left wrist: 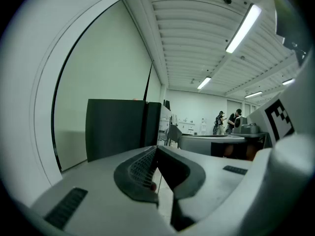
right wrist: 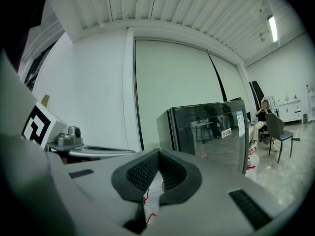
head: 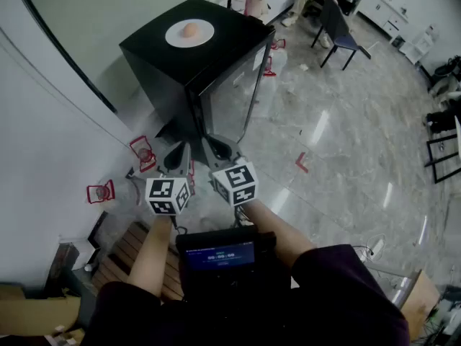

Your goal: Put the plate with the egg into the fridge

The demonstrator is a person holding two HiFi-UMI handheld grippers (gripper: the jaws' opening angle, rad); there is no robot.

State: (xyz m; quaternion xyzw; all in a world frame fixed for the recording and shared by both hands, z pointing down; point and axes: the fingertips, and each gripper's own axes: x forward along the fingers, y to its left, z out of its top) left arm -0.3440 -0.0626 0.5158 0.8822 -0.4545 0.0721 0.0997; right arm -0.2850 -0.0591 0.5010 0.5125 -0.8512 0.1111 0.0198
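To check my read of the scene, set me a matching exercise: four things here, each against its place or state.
Things:
1. egg
2. plate
3. fridge
4. left gripper

Places or states:
A. black, door shut
B. lies on the plate
C. jaws together, nothing between them
D. sits on top of the fridge

Pairs: 1-B, 2-D, 3-A, 4-C.

A dark chair [head: 337, 29] stands on the glossy floor [head: 346, 135], well apart from a red tape mark [head: 302, 162].
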